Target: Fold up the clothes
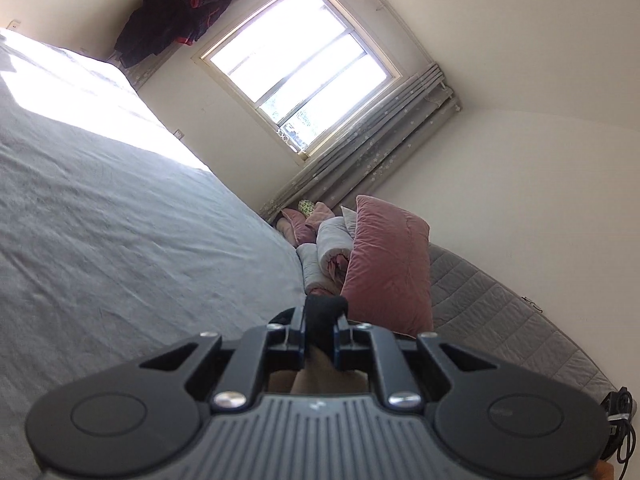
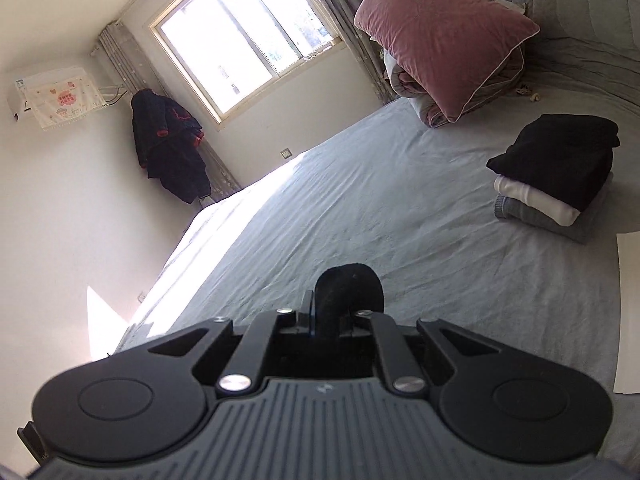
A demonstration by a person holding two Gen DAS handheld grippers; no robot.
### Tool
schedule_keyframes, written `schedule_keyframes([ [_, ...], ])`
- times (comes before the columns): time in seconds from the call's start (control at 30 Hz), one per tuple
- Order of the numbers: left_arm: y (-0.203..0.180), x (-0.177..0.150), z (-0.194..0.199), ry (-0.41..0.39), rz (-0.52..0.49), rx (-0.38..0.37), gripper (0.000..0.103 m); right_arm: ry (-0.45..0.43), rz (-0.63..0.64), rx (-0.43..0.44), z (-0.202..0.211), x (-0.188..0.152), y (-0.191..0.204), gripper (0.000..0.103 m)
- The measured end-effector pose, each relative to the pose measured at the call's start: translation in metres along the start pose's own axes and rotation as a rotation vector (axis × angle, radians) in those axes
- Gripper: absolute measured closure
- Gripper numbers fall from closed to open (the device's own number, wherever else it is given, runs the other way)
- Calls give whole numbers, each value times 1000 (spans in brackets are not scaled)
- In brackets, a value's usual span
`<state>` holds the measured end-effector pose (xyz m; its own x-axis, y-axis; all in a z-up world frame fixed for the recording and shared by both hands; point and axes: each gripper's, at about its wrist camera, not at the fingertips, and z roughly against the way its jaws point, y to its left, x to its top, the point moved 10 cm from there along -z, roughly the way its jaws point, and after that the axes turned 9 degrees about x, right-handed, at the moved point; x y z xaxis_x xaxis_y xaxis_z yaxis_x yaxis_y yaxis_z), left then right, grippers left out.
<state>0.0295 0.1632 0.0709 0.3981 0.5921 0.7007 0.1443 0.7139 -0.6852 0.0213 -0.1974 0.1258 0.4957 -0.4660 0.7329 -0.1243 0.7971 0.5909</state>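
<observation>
left gripper is squeezing black cloth between its jaws | right gripper is pinching maybe the same black cloth | folded pile is sitting far ahead, rightward

I count two grippers: left gripper, right gripper. Each pinches black cloth. One stack of three folded garments: black, white, grey. One big pink pillow. One window. One dark robe on wall.

Left tool, right tool — jaws clamped.
</observation>
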Motion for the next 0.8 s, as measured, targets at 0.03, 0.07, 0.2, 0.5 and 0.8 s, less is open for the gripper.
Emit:
schedule_keyframes([
  [0.03, 4, 0, 0, -1, 1, 17, 91, 4, 10, -11, -6, -2, -2, 94],
  [0.07, 7, 1, 1, -5, -4, 29, 91, 12, 16, -21, -12, -6, -5, 94],
  [0.2, 20, 0, 9, -16, -59, 84, 91, 49, 28, -42, -35, -31, -16, 94],
  [0.5, 111, -54, 25, 307, -123, 340, 90, 265, -33, -41, -52, -143, -45, 94],
  [0.8, 125, -67, 30, 417, -207, 357, 68, 421, 3, -81, -41, -214, -67, 89],
])
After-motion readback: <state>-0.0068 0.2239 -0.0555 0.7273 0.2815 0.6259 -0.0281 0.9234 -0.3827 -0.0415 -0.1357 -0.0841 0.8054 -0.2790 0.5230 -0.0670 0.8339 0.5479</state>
